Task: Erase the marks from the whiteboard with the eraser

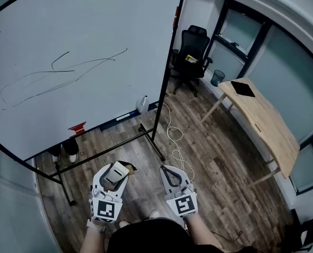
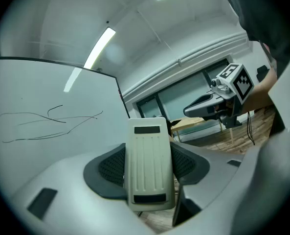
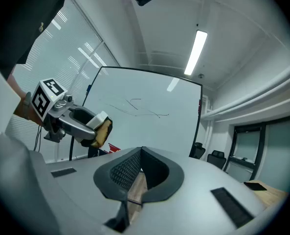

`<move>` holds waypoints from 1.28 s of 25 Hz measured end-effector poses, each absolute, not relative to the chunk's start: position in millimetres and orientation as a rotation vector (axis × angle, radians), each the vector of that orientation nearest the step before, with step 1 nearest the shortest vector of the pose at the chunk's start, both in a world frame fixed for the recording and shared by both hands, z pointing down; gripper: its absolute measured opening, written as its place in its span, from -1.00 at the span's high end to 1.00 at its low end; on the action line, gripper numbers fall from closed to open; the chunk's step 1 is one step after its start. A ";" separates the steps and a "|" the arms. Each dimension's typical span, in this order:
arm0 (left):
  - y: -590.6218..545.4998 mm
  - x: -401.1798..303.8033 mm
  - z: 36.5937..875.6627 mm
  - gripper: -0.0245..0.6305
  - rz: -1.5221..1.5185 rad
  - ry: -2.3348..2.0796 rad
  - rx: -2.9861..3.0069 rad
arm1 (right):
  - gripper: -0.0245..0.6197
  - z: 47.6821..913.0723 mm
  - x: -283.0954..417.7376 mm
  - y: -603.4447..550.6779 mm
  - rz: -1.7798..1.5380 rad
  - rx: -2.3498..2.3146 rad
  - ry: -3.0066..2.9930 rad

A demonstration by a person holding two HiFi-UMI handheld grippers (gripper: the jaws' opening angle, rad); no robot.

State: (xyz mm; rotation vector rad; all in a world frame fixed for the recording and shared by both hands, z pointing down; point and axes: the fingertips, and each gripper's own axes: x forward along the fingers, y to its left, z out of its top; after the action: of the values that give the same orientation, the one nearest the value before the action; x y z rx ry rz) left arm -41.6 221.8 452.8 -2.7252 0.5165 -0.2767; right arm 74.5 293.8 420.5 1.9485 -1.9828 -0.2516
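A large whiteboard (image 1: 87, 46) on a black wheeled stand fills the upper left of the head view, with thin black pen marks (image 1: 61, 75) across its middle. The marks (image 2: 47, 124) also show in the left gripper view, and faintly on the whiteboard (image 3: 145, 121) in the right gripper view. My left gripper (image 1: 114, 175) is shut on a cream-white eraser (image 1: 115, 173), whose ribbed back (image 2: 149, 163) stands upright between the jaws. My right gripper (image 1: 171, 175) is shut and holds nothing; its jaws meet with only floor behind. Both grippers hang low, well short of the board.
A red object (image 1: 77, 127) and a white bottle (image 1: 142, 104) sit on the board's tray. A white cable (image 1: 173, 133) trails over the wood floor. A black office chair (image 1: 192, 51) stands behind the board, and a wooden table (image 1: 264, 123) is to the right.
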 end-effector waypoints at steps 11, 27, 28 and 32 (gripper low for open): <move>239.9 35.6 449.3 0.11 -0.351 0.541 -2.670 | 0.84 422.8 143.8 316.8 -0.222 2.017 -2.091; 90.0 96.4 473.9 0.11 -0.409 0.595 -2.661 | 0.84 446.4 204.2 177.4 -0.137 1.987 -2.098; 72.9 100.8 472.1 0.11 -0.397 0.602 -2.663 | 0.84 442.9 208.0 160.8 -0.147 1.974 -2.089; 11.9 126.1 459.3 0.11 -0.381 0.575 -2.587 | 0.84 427.6 225.3 92.8 -0.204 1.936 -2.064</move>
State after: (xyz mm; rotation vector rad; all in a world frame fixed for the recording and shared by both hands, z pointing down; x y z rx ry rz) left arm 126.1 11.9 459.3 -2.5873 0.5746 -0.3807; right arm 225.3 92.8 427.6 1.9361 -2.0644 -0.2044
